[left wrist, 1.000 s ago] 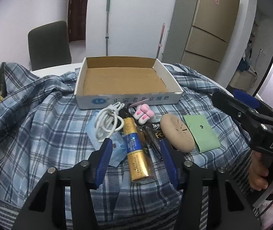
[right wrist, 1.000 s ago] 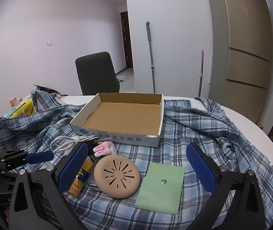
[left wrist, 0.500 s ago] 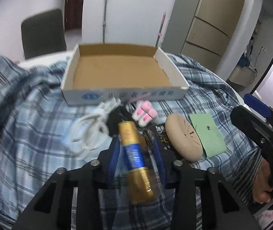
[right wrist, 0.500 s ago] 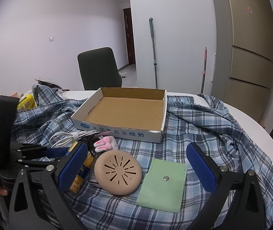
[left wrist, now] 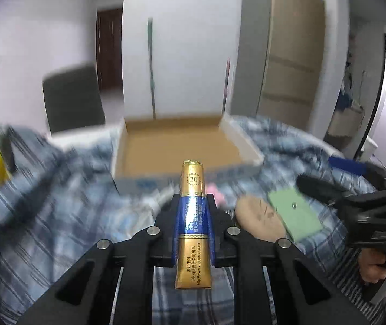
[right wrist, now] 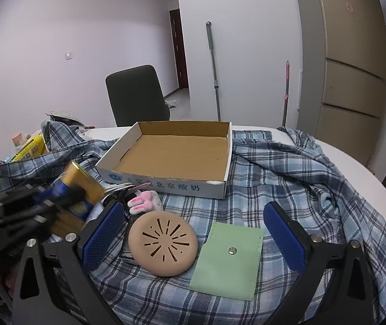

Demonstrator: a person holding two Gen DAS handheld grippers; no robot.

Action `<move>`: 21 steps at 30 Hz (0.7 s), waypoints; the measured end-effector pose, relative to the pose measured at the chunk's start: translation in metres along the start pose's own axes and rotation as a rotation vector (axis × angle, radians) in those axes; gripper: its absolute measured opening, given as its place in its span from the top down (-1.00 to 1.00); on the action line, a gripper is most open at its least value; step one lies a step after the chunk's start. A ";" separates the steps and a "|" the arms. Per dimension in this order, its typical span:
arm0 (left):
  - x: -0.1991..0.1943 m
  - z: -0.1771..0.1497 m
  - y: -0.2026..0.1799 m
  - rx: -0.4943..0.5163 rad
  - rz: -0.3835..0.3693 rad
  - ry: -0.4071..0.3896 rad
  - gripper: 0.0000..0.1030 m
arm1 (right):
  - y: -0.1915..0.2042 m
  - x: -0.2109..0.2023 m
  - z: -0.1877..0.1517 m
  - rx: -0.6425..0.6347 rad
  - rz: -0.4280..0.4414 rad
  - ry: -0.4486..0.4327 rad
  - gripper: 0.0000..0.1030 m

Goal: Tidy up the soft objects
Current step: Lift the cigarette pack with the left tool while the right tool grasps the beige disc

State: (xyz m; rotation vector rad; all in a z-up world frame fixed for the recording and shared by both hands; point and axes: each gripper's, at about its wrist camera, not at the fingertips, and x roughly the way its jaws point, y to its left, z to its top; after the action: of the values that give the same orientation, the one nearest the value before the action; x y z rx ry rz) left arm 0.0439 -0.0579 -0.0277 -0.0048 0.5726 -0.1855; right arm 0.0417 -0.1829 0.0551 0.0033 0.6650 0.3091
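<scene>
My left gripper (left wrist: pixel 193 211) has just closed on the gold pack (left wrist: pixel 193 224), its long axis pointing straight at the box (left wrist: pixel 182 146) ahead (right gripper (right wrist: pixel 193 227) gapes, idle).

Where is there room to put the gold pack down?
The cardboard box floor is bare. So is the plaid cloth right of the box. It is crowded before the box front: pink toy, tan disc, green pouch.
</scene>
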 end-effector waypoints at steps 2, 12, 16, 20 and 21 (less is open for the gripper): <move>-0.011 0.001 0.001 0.014 0.014 -0.082 0.67 | -0.001 0.002 0.000 0.008 0.008 0.012 -0.99; -0.031 -0.004 0.011 0.000 0.032 -0.257 0.67 | -0.001 0.029 -0.008 0.045 0.150 0.152 -0.98; -0.038 -0.005 0.012 0.001 0.028 -0.265 0.67 | 0.000 0.044 -0.008 0.075 0.236 0.241 -0.97; -0.042 -0.003 0.017 -0.015 0.011 -0.256 0.67 | -0.002 0.067 -0.008 0.088 0.241 0.331 -0.83; -0.042 -0.003 0.019 -0.022 0.003 -0.247 0.67 | -0.001 0.074 -0.008 0.092 0.244 0.354 -0.83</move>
State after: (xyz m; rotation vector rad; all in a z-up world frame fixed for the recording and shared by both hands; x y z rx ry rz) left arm 0.0107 -0.0320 -0.0090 -0.0472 0.3285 -0.1725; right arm 0.0919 -0.1641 0.0038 0.1204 1.0327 0.5211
